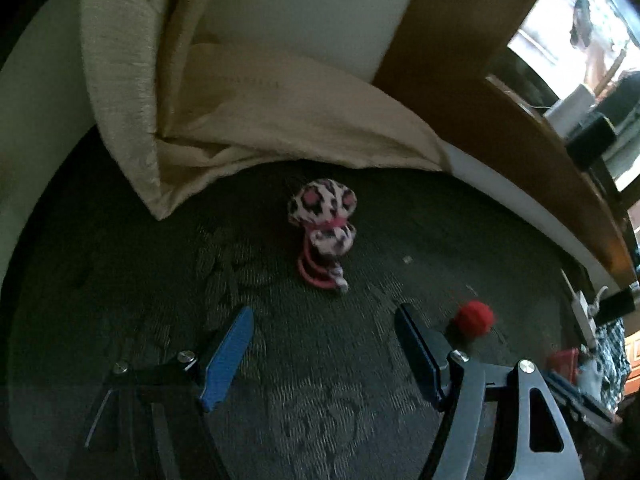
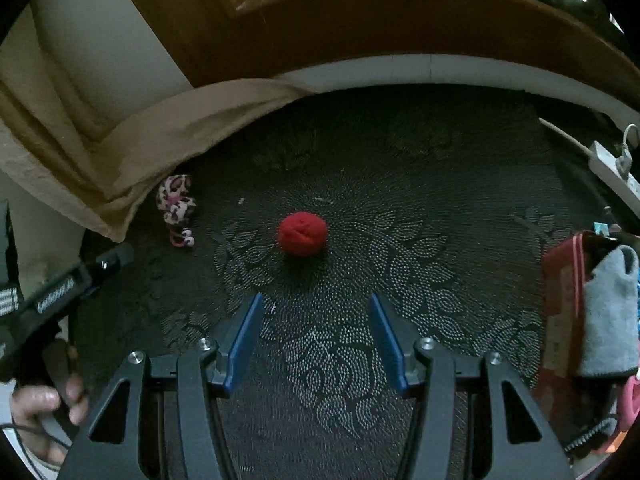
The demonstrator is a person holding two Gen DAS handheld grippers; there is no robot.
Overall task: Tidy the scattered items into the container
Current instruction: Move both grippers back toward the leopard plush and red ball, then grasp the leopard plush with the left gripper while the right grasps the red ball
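A pink-and-black spotted plush toy with a pink cord lies on the dark patterned carpet, ahead of my left gripper, whose blue-padded jaws stand open with nothing between them. A red ball rests on the carpet just beyond my right gripper, also open and empty. The ball shows to the right of the left gripper's right finger. The plush toy lies at the left in the right wrist view. A red container with a grey cloth in it stands at the right edge.
A beige curtain drapes onto the carpet behind the toy. A wooden furniture base with a white skirting runs along the back. A white power strip lies at the right. A hand holds the left gripper's handle at the lower left.
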